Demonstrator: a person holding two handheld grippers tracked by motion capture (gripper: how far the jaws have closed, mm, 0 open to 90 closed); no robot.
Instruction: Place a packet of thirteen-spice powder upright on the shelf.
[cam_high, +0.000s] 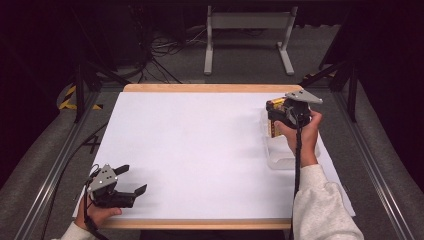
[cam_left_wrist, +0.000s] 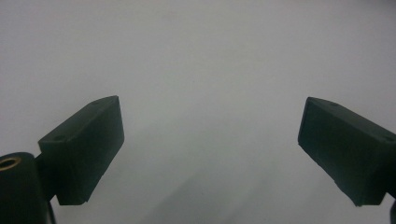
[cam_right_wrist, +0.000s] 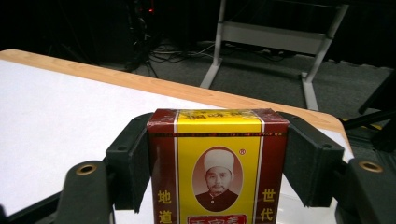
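Between the right gripper's jaws sits a red-and-yellow cardboard box, pressed on both sides, above the white tabletop. Nothing lies between the left gripper's wide-open jaws.

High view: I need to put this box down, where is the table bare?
Bare white sheet runs between left gripper and right gripper. Crowded only at the right edge: clear tub under the held box.
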